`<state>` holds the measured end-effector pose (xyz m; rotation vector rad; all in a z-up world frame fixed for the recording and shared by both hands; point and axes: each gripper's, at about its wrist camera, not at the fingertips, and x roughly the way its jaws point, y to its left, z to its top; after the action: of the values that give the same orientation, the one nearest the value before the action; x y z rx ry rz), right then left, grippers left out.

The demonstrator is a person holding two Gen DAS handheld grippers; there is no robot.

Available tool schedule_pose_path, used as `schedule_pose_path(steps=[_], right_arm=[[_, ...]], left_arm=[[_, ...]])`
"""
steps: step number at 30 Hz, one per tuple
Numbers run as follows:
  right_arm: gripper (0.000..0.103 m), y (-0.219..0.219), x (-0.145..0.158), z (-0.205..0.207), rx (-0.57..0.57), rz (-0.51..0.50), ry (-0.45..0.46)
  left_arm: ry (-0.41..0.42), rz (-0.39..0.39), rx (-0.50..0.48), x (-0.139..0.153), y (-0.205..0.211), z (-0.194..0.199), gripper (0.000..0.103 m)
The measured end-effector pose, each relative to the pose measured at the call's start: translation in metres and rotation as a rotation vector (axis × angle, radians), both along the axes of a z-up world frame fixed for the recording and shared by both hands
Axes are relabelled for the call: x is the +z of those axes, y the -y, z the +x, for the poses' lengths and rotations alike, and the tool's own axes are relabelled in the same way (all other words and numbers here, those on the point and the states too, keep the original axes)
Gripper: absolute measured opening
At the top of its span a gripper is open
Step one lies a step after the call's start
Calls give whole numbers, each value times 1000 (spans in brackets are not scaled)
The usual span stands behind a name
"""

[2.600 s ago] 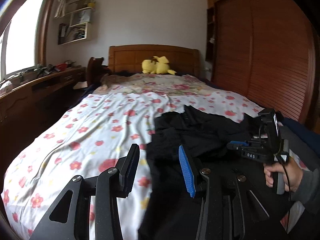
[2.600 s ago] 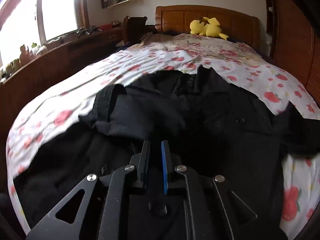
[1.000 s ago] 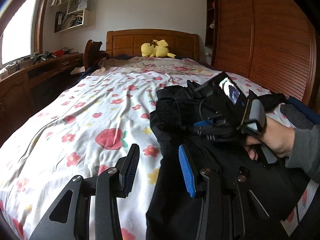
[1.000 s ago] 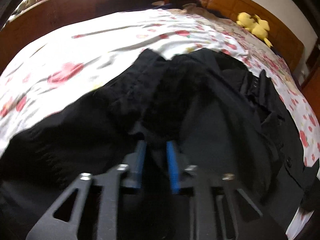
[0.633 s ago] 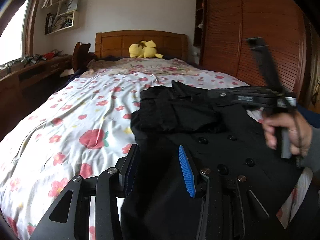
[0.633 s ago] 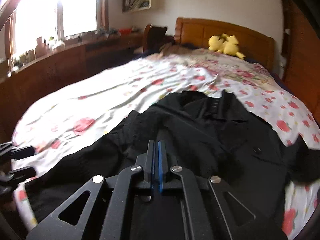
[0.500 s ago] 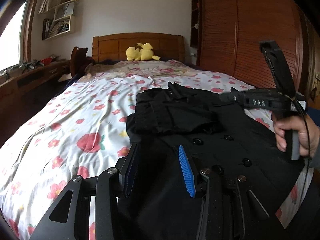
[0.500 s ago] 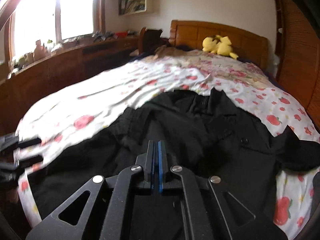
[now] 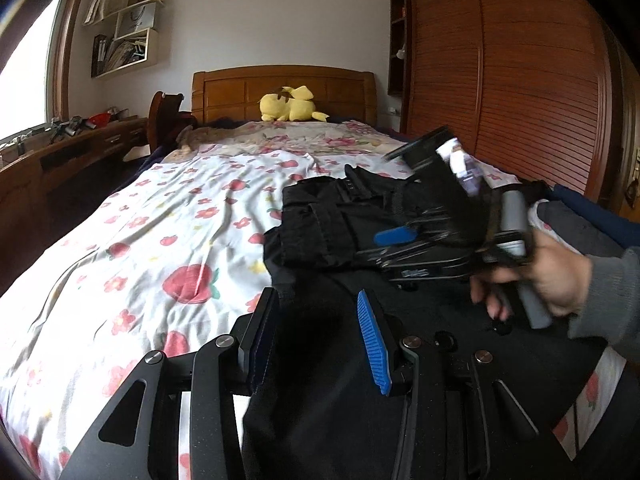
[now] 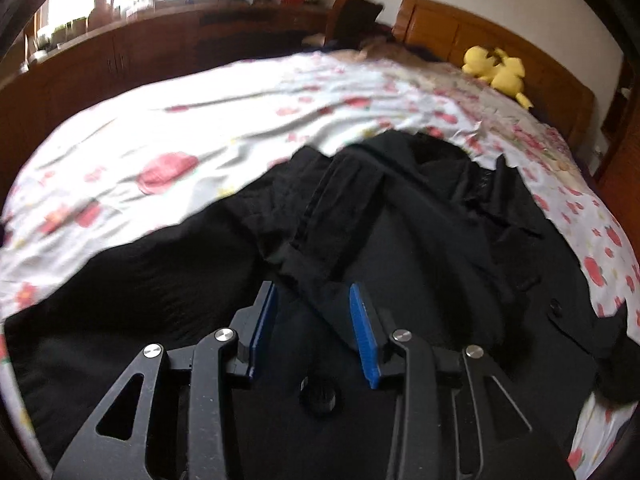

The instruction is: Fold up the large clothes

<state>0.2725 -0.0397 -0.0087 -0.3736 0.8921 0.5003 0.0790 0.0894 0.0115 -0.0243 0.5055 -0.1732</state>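
Right wrist view: the black buttoned coat (image 10: 420, 248) lies spread on the bed's white strawberry-print sheet (image 10: 168, 136), one sleeve folded across it. The right gripper (image 10: 312, 320) is opening, fabric between its fingers, not pinched. The left gripper (image 9: 316, 332) hangs half-open over the coat's edge, empty.
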Motion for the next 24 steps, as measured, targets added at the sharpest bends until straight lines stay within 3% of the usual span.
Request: schedule_pose_path(steps=[4, 6, 7, 8, 11, 19, 24], right_arm=[[38, -16, -29, 23, 11, -111, -75], [38, -18, -31, 28, 7, -141, -61], [26, -17, -31, 32, -25, -143, -59], [15, -15, -29, 34, -47, -132, -59], [8, -4, -10, 29, -74, -96, 35], [7, 67, 66, -19, -190, 127, 202], [7, 114, 90, -74, -273, 212, 237]], left_arm=[[-4, -10, 11, -1, -5, 3, 42], [-6, -17, 16, -1, -7, 5, 42], [-6, -20, 17, -1, -8, 5, 42], [-5, -22, 17, -1, -8, 6, 42], [-3, -19, 13, -1, -7, 6, 42], [6, -4, -12, -1, 7, 4, 42], [18, 1, -33, 0, 19, 1, 42]])
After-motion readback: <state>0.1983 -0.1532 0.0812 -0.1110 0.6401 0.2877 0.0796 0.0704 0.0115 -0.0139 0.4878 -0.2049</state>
